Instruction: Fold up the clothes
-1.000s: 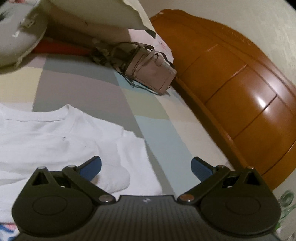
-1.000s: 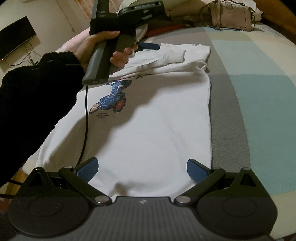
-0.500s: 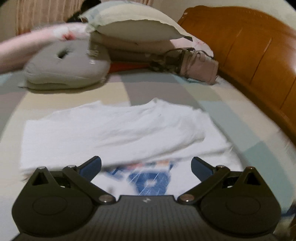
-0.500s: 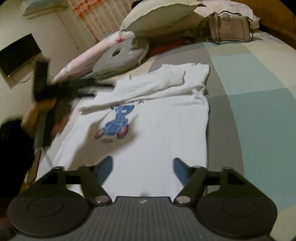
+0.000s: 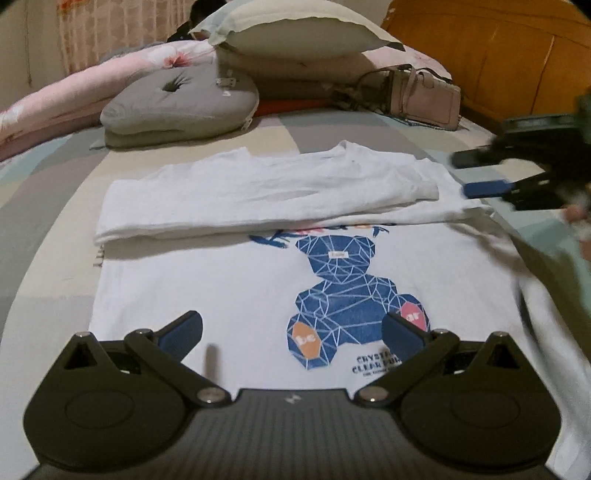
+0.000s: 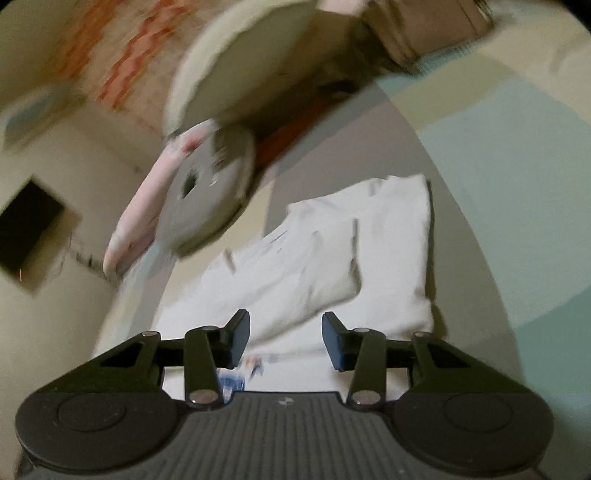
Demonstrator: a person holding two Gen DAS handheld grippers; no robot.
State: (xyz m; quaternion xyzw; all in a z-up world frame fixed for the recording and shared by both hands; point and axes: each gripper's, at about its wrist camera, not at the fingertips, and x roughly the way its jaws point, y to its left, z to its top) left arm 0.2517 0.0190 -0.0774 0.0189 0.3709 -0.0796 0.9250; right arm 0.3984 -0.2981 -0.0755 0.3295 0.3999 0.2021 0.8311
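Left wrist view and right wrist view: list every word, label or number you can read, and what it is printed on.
"be": orange patch on the bear print of the white T-shirt.
"ar": pink patch on the same bear.
"CRYSTA" over "CLEAR", both cut off by the left gripper: below the bear.
Too small or blurred: the line beneath, the bear's face tag, the lettering under the folded sleeves.
Right wrist view: nothing legible.

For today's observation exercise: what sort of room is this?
Most likely a bedroom: a white T-shirt lies on a bed with pillows, backed by a wooden headboard.

White bear-print T-shirt (image 5: 258,280), flat on bed, sleeves folded across top
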